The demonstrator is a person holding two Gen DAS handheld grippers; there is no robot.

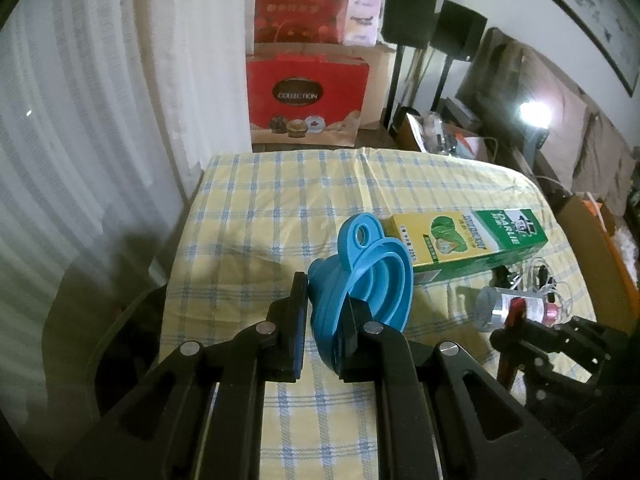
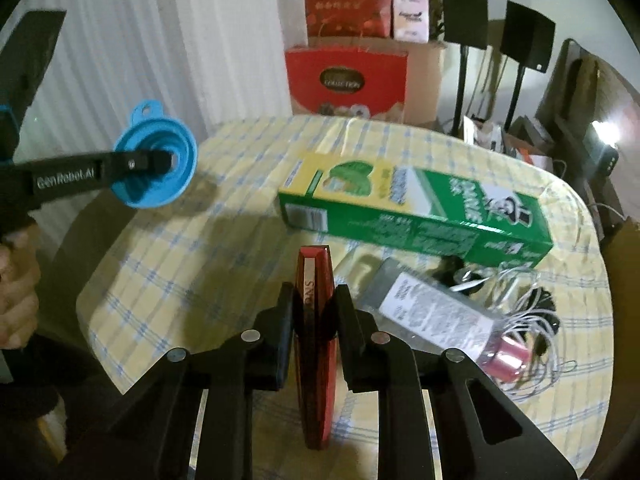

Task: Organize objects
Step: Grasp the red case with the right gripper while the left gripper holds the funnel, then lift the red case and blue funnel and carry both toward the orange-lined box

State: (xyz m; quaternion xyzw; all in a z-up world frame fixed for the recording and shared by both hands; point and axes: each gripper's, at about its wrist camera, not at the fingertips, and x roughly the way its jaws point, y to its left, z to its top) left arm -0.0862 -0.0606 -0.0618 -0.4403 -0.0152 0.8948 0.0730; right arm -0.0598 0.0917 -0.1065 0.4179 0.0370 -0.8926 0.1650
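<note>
Left gripper (image 1: 326, 312) is pinching the rim of the blue collapsible funnel (image 1: 360, 268) at centre frame, holding it clear of the yellow plaid tablecloth (image 1: 256, 208), while the right gripper (image 2: 314, 308) is clamping the thin red case (image 2: 314, 344) edge-on at lower centre, spine up, probably so both items can be carried off to be sorted. Remaining items are lying right of centre on the cloth: green-and-yellow carton (image 2: 416, 208) printed "DARLIE", clear pink-capped bottle (image 2: 444, 320) with unreadable label, tangled white cable (image 2: 532, 320). Readable text: "GenRobot.AI" on the left gripper's arm, "COLLECTION" on the red gift bag (image 2: 346, 80) upper centre; the case's spine lettering is too blurred.
</note>
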